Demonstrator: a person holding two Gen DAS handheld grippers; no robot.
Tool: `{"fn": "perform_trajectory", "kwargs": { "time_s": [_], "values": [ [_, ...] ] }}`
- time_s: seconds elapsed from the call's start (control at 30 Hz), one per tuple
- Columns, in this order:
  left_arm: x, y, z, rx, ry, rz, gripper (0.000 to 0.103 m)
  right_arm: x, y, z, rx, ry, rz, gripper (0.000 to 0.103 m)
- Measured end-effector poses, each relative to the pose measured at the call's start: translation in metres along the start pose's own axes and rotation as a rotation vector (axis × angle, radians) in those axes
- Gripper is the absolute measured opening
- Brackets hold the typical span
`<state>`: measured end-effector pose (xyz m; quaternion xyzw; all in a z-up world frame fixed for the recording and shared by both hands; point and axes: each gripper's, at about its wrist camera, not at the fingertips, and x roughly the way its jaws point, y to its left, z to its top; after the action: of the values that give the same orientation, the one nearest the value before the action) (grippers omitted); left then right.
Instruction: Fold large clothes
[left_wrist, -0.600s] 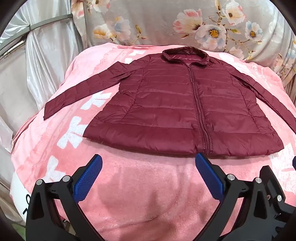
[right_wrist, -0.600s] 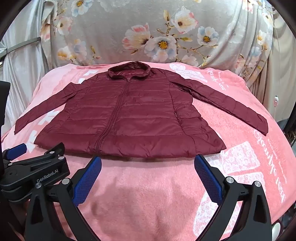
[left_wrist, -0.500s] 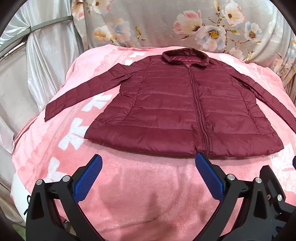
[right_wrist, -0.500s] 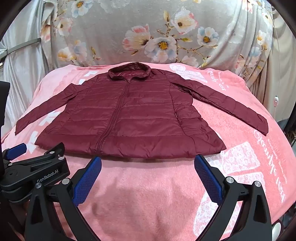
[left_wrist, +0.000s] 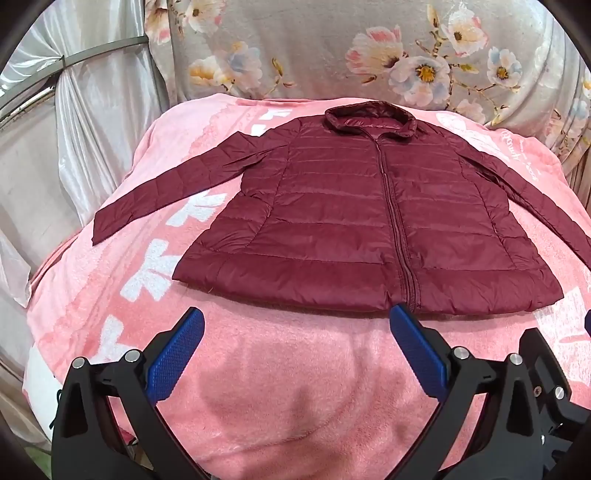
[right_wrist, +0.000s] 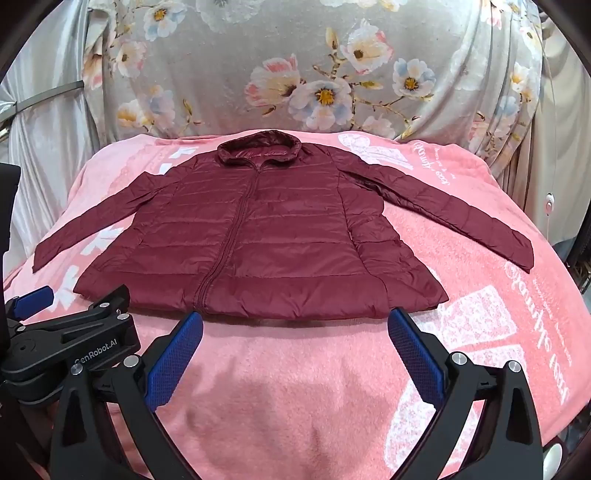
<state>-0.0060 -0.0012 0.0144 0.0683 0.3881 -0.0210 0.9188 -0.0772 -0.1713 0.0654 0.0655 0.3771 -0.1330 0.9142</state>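
Two blue-padded fingers of the left gripper (left_wrist: 295, 321) are seen spread to their widest in the left wrist view, with nothing held between them; only bare pink blanket (left_wrist: 280, 387) lies in the gap. The maroon quilted jacket (left_wrist: 354, 221) is laid flat and face up just beyond the fingertips, zip closed, collar at the far end, hem nearest. The hem is met by the right fingertip close to the foot of the zip, though contact cannot be told. One sleeve is stretched out to the left, the other is cut off at the right edge. A floral cloth (left_wrist: 369, 51) is hung behind the blanket.

In the right wrist view the right gripper (right_wrist: 295, 323) is likewise shown fully open and empty, over bare blanket. The jacket (right_wrist: 280, 236) is spread just past its fingertips, the hem running across between them, both sleeves angled outwards to left and right. The left gripper (right_wrist: 74, 343) is seen at the near left, beside the jacket's left hem corner.
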Motion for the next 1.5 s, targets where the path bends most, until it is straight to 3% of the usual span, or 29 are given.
{"fn": "perform_trajectory", "kwargs": {
  "time_s": [1.5],
  "values": [
    [-0.0042,0.0032,0.0027,0.002,-0.009,0.002,0.098,-0.005,-0.0019,-0.0017,0.005,-0.015,0.009,0.098]
  ]
}}
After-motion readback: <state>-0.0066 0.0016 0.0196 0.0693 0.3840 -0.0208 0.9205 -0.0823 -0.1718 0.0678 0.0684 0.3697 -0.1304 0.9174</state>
